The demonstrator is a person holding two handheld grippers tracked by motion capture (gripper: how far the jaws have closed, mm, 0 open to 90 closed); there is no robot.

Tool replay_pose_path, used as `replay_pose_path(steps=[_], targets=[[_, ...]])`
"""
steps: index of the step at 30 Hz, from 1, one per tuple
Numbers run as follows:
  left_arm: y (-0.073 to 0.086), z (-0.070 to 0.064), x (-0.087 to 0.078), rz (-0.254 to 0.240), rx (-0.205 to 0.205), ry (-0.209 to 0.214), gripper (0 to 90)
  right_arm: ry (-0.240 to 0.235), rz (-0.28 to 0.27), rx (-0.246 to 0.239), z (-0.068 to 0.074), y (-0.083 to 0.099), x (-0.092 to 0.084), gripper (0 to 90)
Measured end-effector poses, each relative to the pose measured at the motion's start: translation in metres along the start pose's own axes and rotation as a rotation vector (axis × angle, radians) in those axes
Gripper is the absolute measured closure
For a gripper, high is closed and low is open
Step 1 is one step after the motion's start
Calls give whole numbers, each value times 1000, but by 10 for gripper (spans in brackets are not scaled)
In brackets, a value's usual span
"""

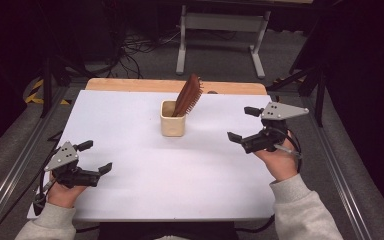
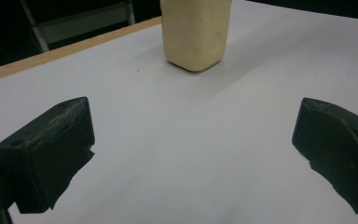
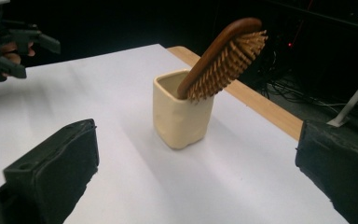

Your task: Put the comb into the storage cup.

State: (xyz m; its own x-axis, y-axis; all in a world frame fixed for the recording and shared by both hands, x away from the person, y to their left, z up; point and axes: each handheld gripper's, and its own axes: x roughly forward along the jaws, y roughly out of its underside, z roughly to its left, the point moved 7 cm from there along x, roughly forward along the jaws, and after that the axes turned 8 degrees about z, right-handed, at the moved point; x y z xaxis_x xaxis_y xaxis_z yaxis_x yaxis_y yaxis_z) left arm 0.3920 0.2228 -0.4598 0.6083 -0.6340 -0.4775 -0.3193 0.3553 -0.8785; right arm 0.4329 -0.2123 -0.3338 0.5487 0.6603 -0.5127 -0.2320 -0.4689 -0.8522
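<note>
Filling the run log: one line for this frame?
left hand-held gripper: open, empty | right hand-held gripper: open, empty | hairbrush: leaning in cup | table

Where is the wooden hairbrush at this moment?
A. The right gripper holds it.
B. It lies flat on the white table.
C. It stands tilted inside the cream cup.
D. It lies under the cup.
C: the hairbrush leans out of the cream cup, bristle head up, while both grippers are open and apart from it.

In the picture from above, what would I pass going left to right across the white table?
Left gripper, held open in a hand → cream cup → wooden hairbrush leaning out of that cup → right gripper, also open, in the other hand.
</note>
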Motion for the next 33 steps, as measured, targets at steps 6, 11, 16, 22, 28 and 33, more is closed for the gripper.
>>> replay_pose_path(steps=[6, 11, 16, 22, 28, 33], targets=[[0, -1, 0, 4, 2, 1, 2, -11, -2, 16, 5, 25, -3, 2], [0, -1, -1, 0, 1, 0, 2, -19, 10, 33, 11, 51, -2, 2], [0, -1, -1, -5, 0, -3, 2, -18, 25, 34, 17, 67, 1, 2], [0, -1, 0, -9, 0, 0, 2, -26, 14, 52, 23, 89, 7, 1], [1, 0, -1, -18, -3, 4, 2, -40, 10, 67, 28, 110, 17, 2], [3, -1, 0, -25, -10, 8, 2, -46, 31, 66, 32, 123, 24, 1]])
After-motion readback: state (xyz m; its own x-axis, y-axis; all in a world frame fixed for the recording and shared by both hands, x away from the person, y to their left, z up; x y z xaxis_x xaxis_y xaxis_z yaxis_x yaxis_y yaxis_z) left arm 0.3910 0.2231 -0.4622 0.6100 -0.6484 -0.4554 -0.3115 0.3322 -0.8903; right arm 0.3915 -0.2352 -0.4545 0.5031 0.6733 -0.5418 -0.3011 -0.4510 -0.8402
